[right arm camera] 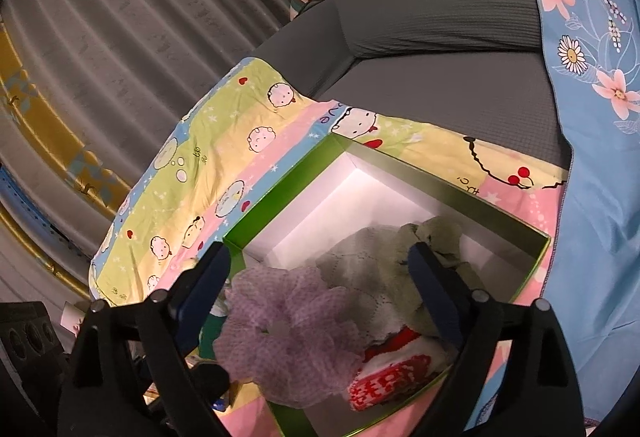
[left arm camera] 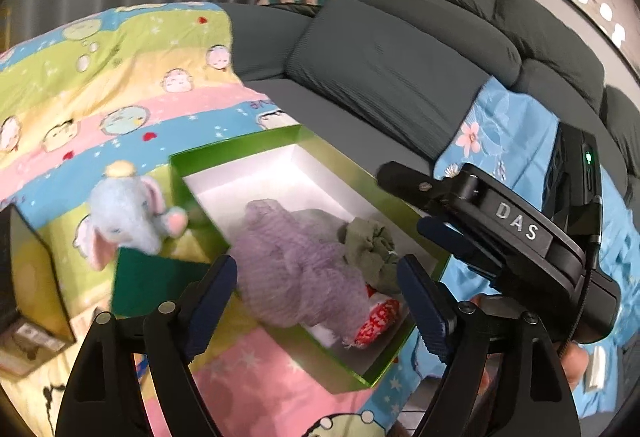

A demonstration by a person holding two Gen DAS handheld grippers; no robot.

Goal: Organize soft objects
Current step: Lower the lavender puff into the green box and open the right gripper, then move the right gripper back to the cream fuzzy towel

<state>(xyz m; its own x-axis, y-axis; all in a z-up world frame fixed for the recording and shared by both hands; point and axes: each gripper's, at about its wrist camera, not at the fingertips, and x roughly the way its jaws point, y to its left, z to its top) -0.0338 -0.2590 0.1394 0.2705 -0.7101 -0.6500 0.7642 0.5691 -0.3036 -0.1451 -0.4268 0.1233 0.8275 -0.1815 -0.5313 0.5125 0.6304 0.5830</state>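
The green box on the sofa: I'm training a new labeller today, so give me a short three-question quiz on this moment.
1. True or false: the purple cloth lies inside the green box.
2. Where is the blue elephant toy? A) inside the box B) outside the box, by its wall, on the cartoon blanket C) between the pads of the left tool
3. Fill in: the right tool hangs above the box with its jaws ____, gripping nothing.

Key: 1 true; 2 B; 3 open
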